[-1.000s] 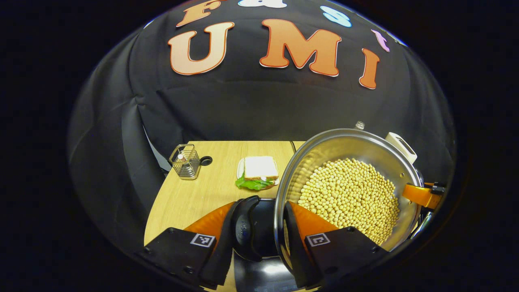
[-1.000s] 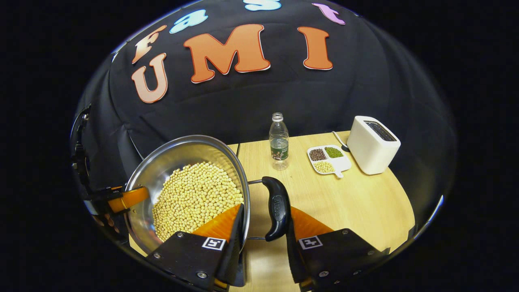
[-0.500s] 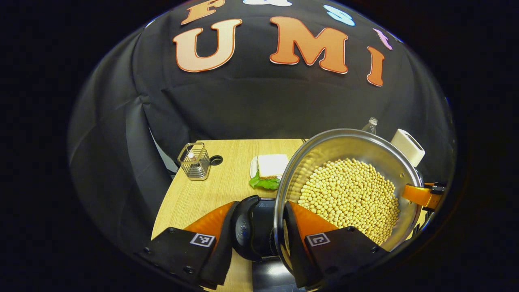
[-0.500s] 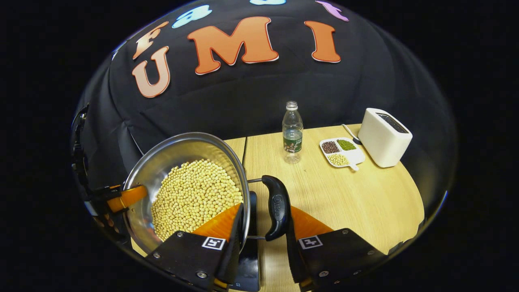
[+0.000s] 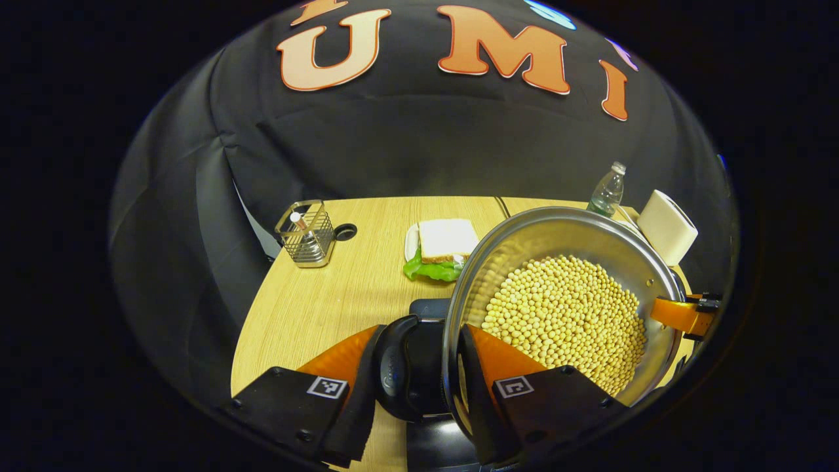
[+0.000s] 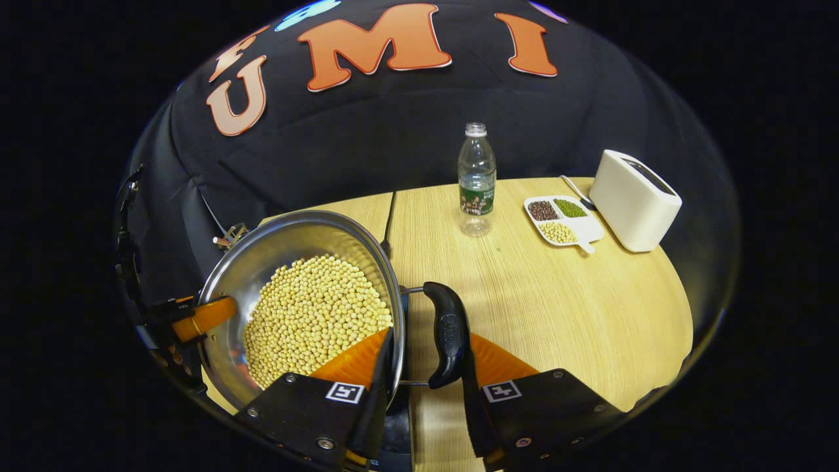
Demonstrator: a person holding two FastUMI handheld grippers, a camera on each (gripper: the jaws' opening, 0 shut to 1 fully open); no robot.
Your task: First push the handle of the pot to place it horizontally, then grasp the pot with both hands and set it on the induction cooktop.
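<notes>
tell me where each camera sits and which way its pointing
Left gripper view: rides on the left gripper, looking forward along its fingers, which straddle the pot's rim and side handle, toward the sandwich and wire holder.
Right gripper view: rides on the right gripper, fingers across the opposite rim and handle, facing the bottle, divided dish and toaster.
Shared: both see the pot of soybeans, the wooden table, the bottle and toaster, and the other gripper's finger on the far rim.

Looked forward from opposite sides of the pot (image 5: 564, 308) (image 6: 301, 301), close, over the desk (image 5: 341, 295) (image 6: 557, 308); shared pot, bottle, toaster.
</notes>
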